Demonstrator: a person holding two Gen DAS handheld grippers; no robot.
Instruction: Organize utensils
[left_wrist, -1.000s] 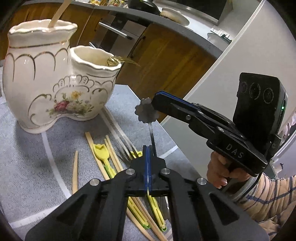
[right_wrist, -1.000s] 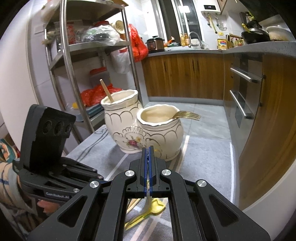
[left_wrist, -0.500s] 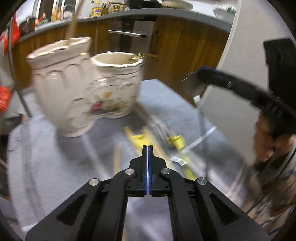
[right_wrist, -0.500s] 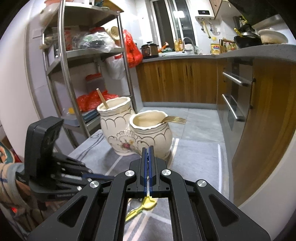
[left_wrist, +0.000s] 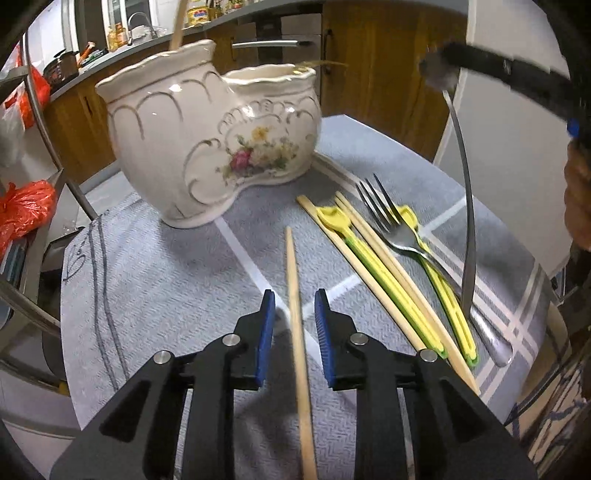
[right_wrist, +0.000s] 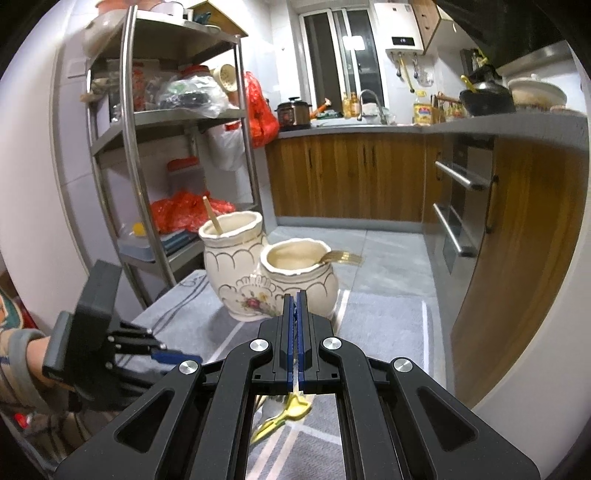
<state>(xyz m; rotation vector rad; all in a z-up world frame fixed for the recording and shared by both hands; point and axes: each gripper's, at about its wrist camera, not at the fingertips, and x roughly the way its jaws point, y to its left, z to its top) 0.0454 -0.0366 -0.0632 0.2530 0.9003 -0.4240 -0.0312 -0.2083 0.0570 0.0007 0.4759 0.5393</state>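
**A:** What is each gripper doing?

**B:** The left gripper (left_wrist: 294, 317) has its blue pads spread apart, low over the grey cloth (left_wrist: 155, 280). A single wooden chopstick (left_wrist: 297, 325) lies on the cloth and runs straight through the gap between them; neither pad looks to be touching it. The right gripper (right_wrist: 294, 334) has its jaws pressed together on the thin handle of a metal utensil (left_wrist: 466, 206). In the left wrist view that utensil hangs almost upright from the right gripper's tip, its lower end down by the other cutlery.

**A:** And around them?

**B:** To the right of the single chopstick lies a row: a pair of wooden chopsticks (left_wrist: 384, 273) with a yellow-green plastic utensil (left_wrist: 373, 266) between them, then a steel fork (left_wrist: 399, 232) resting across a second yellow-green plastic utensil (left_wrist: 443, 291).

**A:** The holder?

**B:** The cream ceramic double holder (right_wrist: 266, 277), painted with flowers, stands on the cloth beyond the cutlery. Its taller pot holds one wooden stick (right_wrist: 212, 216); the lower pot has a gold fork (right_wrist: 341, 256) leaning over its rim. Behind it are a steel shelf rack (right_wrist: 129, 147) and wooden kitchen cabinets (right_wrist: 351, 177).
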